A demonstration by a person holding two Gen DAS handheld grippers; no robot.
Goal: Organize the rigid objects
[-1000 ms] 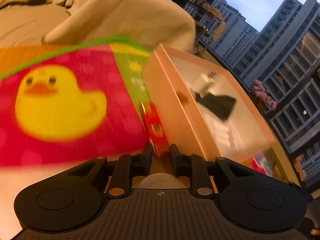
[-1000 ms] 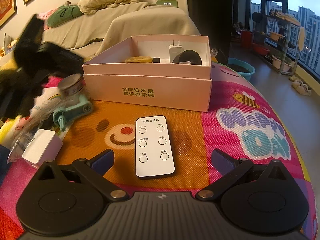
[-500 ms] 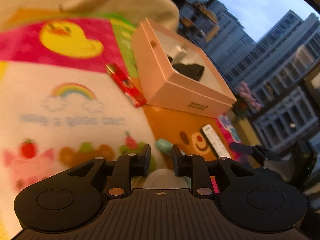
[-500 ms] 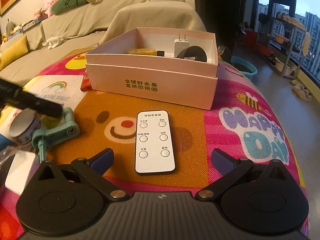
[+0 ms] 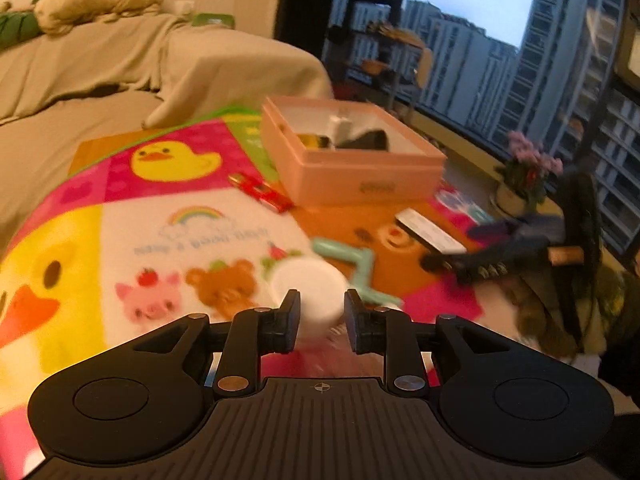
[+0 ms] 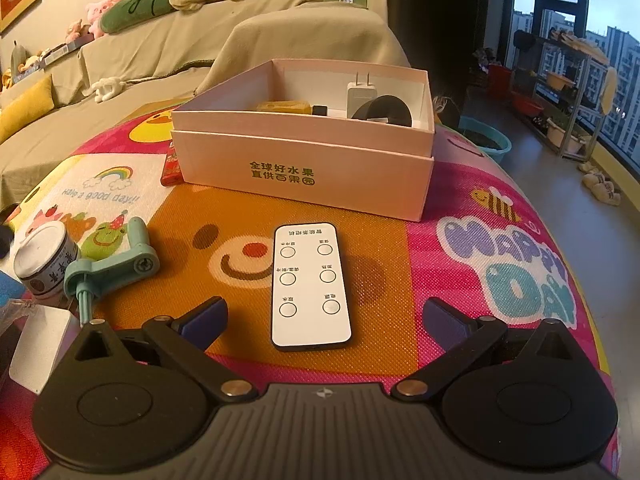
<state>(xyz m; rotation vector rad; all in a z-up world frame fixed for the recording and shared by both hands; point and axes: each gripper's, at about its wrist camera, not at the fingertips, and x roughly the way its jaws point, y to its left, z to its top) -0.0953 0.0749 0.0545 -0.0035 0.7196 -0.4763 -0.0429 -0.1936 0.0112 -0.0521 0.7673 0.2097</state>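
Note:
A pink open box [image 6: 304,160] stands on the colourful mat and holds a white plug, a black round thing and a yellow item. A white remote [image 6: 310,286] lies in front of it, between the wide-open fingers of my right gripper [image 6: 322,320]. A small white can [image 6: 46,266] and a teal clamp [image 6: 110,266] lie at the left. In the left wrist view the can [image 5: 306,286] sits just ahead of my left gripper [image 5: 319,316], whose fingers are narrowly apart and hold nothing. The red pack [image 5: 260,194] lies beside the box [image 5: 352,160].
A white block [image 6: 38,346] and a clear wrapper lie at the mat's near left corner. A covered sofa [image 6: 180,48] runs behind the mat. A teal basin [image 6: 486,142] and shelving stand on the floor at the right, by the window.
My left gripper let go of the red pack beside the box, pulled back and swung down toward the white can. My right gripper stayed open over the remote.

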